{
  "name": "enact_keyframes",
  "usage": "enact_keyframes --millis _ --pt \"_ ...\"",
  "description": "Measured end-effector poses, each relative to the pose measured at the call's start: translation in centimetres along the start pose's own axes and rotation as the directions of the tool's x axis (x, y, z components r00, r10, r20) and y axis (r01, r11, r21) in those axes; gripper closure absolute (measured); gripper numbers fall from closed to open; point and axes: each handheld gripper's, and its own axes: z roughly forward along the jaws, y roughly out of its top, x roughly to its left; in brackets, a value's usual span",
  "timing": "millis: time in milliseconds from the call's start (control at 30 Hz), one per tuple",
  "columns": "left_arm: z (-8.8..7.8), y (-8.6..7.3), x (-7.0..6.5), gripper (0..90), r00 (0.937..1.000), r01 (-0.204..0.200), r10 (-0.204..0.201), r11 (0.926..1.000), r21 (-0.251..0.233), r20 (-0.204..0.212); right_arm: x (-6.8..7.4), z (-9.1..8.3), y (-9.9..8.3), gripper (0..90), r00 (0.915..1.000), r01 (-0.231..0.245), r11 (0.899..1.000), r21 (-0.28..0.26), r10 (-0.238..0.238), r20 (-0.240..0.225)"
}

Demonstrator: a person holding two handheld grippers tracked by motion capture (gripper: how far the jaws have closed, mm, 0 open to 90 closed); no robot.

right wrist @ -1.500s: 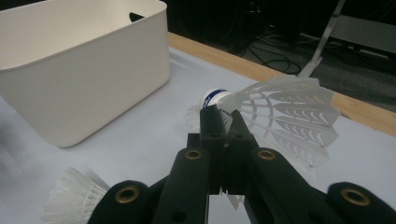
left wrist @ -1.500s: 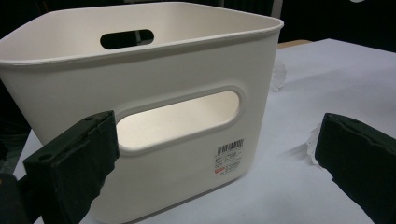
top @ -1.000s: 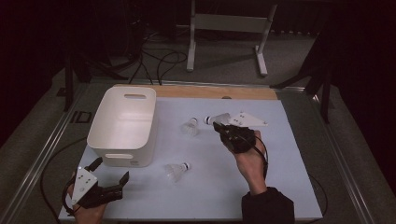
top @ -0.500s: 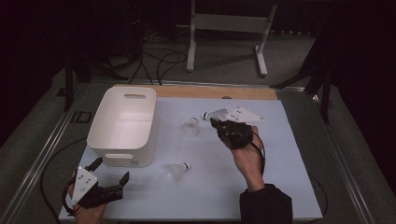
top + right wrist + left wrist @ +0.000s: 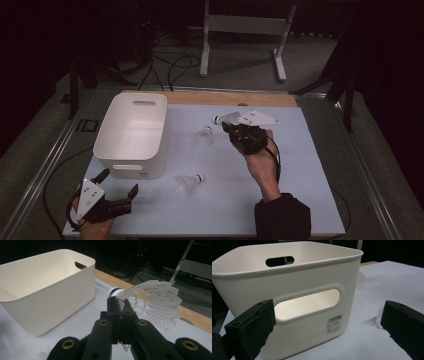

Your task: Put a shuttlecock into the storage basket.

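The bin [image 5: 131,135] is showing plain creamy white, with a small black barcode label and an orange mark on its side. The held shuttlecock [image 5: 152,301] is showing a translucent white slotted skirt and a white cork with a blue band. The right claw [image 5: 119,305] is showing matte black with brass-coloured rivets. The table [image 5: 300,200] is looking pale blue-white, edged by a light wooden strip [image 5: 225,98].

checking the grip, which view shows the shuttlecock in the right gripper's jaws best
The right gripper view: the held shuttlecock sits close up, its skirt pinched between the shut jaws of the right gripper, cork tip pointing toward the white bin. The high view shows it small at the gripper's tip. The left gripper view gives no clear sight of it.
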Motion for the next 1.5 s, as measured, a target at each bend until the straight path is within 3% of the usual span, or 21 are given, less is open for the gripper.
enact_keyframes --millis 1200,1500 --pt "0.0 0.0 0.1 0.3 1.0 0.001 -0.001 1.0 -0.002 -0.002 -0.5 2.1 2.9 89.1 0.9994 0.031 0.999 -0.016 -0.031 -0.015" --pt "-0.1 0.0 0.1 0.3 1.0 -0.001 0.001 1.0 -0.002 -0.002 -0.7 2.8 3.6 89.1 0.9985 0.034 0.999 -0.031 -0.036 -0.042"
